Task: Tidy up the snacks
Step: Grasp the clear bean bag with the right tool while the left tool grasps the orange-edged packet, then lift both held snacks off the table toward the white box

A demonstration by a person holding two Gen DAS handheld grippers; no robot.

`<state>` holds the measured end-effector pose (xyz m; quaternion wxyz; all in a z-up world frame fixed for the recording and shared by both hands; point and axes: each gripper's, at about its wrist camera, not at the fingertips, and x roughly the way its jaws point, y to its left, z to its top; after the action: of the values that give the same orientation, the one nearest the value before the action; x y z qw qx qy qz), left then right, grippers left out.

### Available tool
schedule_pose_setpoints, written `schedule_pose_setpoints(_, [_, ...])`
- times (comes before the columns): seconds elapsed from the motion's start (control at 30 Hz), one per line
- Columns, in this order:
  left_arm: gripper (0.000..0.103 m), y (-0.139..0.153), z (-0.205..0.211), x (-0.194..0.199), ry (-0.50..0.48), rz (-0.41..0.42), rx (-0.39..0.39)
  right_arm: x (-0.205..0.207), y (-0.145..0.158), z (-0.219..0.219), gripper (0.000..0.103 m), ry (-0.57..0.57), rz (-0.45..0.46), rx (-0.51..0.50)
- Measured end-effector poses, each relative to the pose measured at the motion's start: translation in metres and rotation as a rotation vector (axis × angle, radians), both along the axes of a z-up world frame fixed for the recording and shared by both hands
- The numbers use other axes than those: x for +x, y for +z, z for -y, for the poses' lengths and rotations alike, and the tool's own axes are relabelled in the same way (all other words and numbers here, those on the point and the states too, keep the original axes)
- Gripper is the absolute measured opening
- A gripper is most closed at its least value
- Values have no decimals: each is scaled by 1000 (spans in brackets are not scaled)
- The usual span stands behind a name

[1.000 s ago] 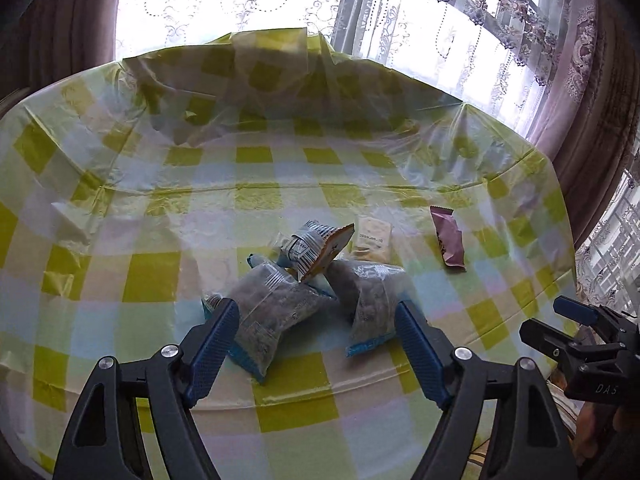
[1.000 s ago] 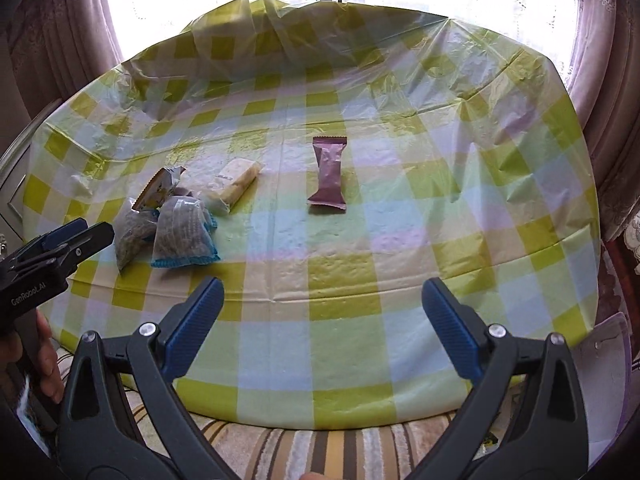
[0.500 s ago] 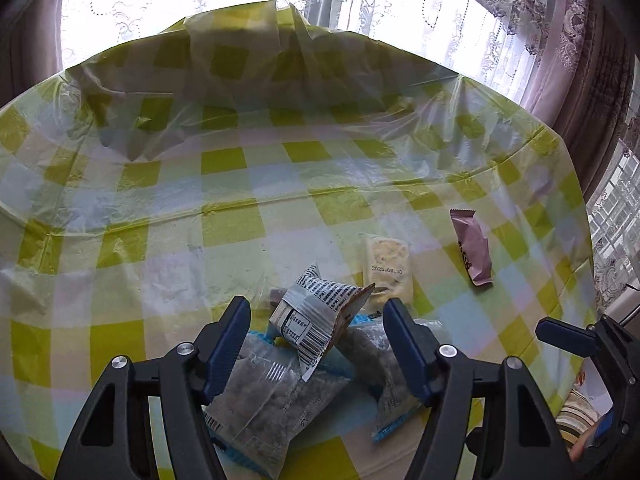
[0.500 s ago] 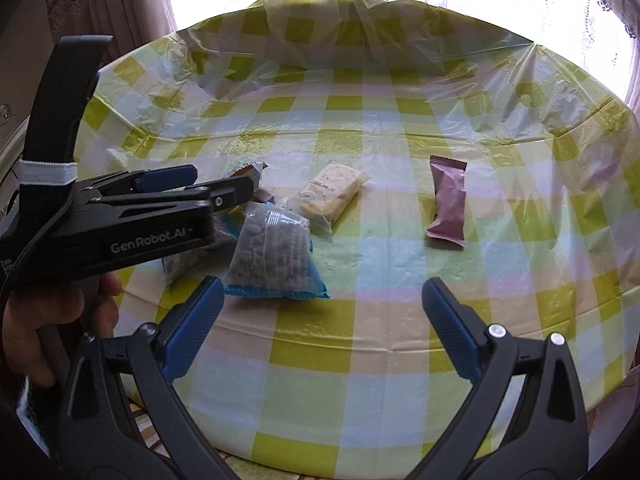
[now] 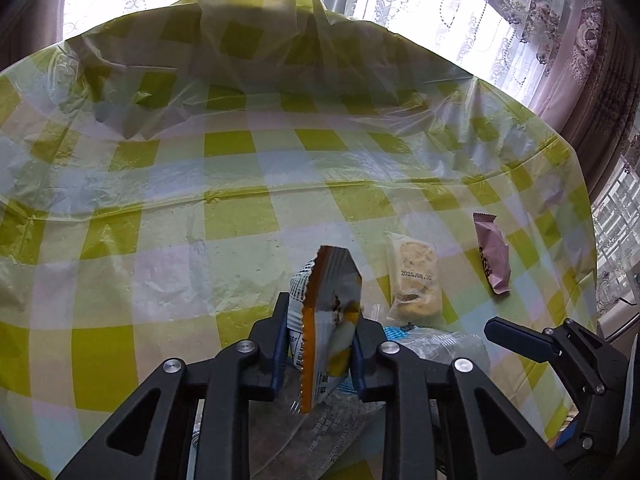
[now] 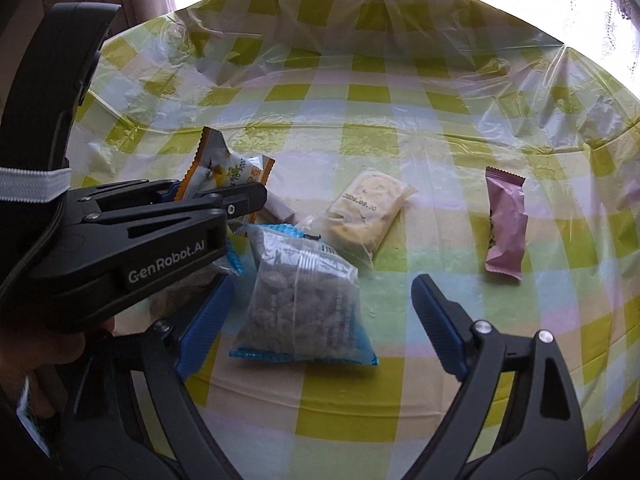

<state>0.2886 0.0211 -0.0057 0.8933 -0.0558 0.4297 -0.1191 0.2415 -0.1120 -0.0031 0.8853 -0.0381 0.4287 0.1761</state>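
Snacks first, from the left wrist view: the left gripper (image 5: 320, 350) is pinched on one orange-and-white snack packet (image 5: 330, 312), held on edge above the table (image 5: 160, 248). Beyond it lie one pale yellow pastry pack (image 5: 414, 278) and one pink bar (image 5: 492, 258), both toward the table's right edge.

From the right wrist view, the right gripper (image 6: 318, 322) is spread wide over one clear bag of dark pieces (image 6: 304, 304) near the front edge. A second such bag is mostly hidden behind the left gripper (image 6: 218, 196).

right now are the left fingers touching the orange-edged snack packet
Touching. The left wrist view shows the left gripper with both blue fingers pressed against the orange-edged snack packet, pinching it.
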Motion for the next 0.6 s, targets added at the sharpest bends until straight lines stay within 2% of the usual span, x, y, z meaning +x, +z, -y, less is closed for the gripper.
schedule_pose_setpoints(0.1, [26, 1, -1, -3, 11, 15, -2, 4, -5, -3, 78, -1, -8, -10])
schedule_pose_setpoints(0.17, [26, 3, -3, -4, 17, 22, -7, 6, -9, -4, 66, 4, -26, -6])
schedule_pose_setpoints(0.23, [26, 5, -5, -6, 25, 31, -10, 7, -12, -5, 60, 3, -34, -14])
schedule_pose_setpoints(0.43, [26, 13, -9, -12, 47, 56, -18, 2, -9, -2, 53, -7, -26, -15])
schedule_pose_setpoints(0.6, [26, 22, -6, -21, 52, 75, -19, -3, -4, 10, 52, -33, -25, -10])
